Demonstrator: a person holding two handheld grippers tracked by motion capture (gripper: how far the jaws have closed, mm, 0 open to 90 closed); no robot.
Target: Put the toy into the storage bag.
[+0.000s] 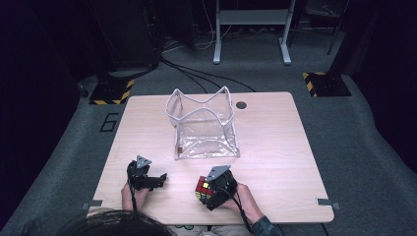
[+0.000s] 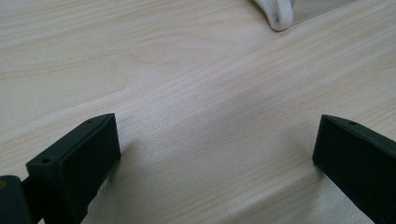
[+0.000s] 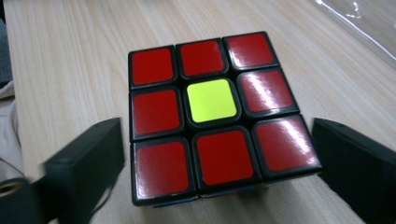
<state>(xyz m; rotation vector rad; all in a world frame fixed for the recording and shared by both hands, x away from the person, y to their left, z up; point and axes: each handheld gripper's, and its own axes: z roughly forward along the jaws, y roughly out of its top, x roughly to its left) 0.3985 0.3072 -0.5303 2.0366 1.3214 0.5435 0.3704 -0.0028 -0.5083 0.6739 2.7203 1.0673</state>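
pale wooden table (image 1: pixel 275 147), puzzle cube (image 3: pixel 212 116) between spread right gripper (image 3: pixel 219 158) jaws, pads just beside it

One puzzle cube (image 3: pixel 212 116) sits on the table, and its upper face carries nine stickers: eight red and one yellow in the middle. One clear plastic bag (image 1: pixel 204 125) stands open farther back. There is one table (image 1: pixel 275 147), with one round dark hole (image 1: pixel 241 104) near its far edge and two grey tape tabs, one (image 1: pixel 92 203) at the near left edge and one (image 1: pixel 325 202) at the near right. Two grippers are at work: one left gripper (image 1: pixel 162 178) and one right gripper (image 1: pixel 207 192), each with two black jaws. Two yellow-and-black striped plates lie on the floor beyond the table, one (image 1: pixel 112 91) on the left and one (image 1: pixel 324 82) on the right.
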